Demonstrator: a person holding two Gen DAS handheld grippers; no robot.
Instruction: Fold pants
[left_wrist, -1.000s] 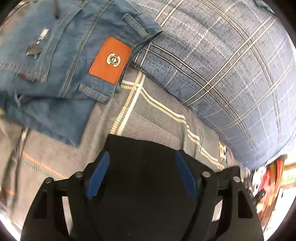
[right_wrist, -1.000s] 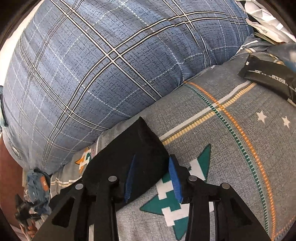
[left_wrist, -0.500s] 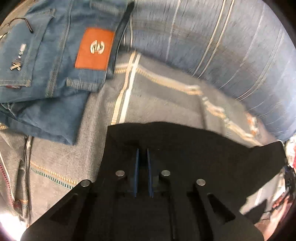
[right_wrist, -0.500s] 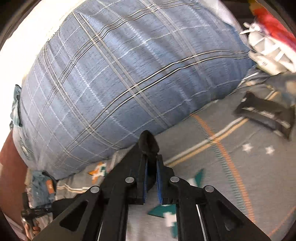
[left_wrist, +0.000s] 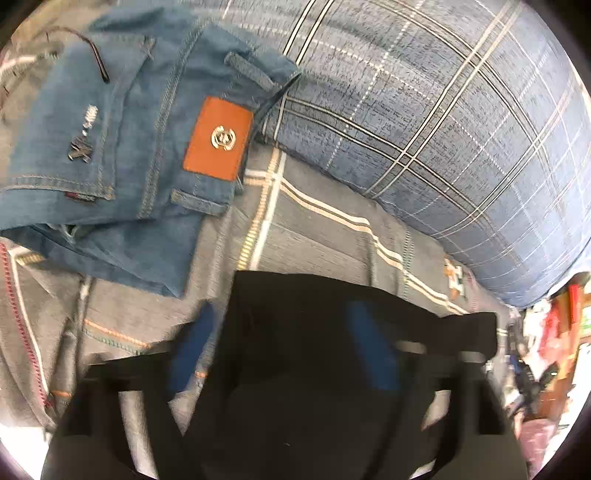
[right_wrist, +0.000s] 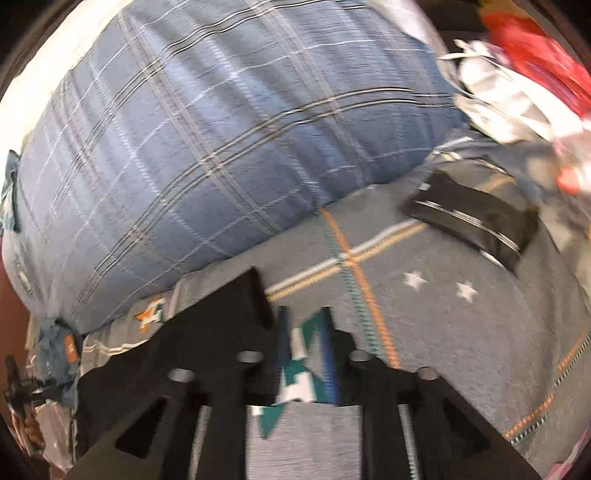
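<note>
On the bedsheet (left_wrist: 314, 229), left gripper (left_wrist: 284, 347) wide apart over black pants (left_wrist: 332, 369) (right gripper (right_wrist: 304, 339) slightly parted, empty).

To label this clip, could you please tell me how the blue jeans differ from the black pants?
The blue jeans show stitching and an orange patch; the black pants look plain. The jeans lie against the plaid pillow; the black pants sit inside the open left hand-held gripper. Both rest on the grey bedsheet.

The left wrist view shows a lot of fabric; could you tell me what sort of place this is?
Probably a bedroom, on a bed: a large blue plaid pillow rests on a grey patterned bedsheet, with folded blue jeans alongside.
</note>
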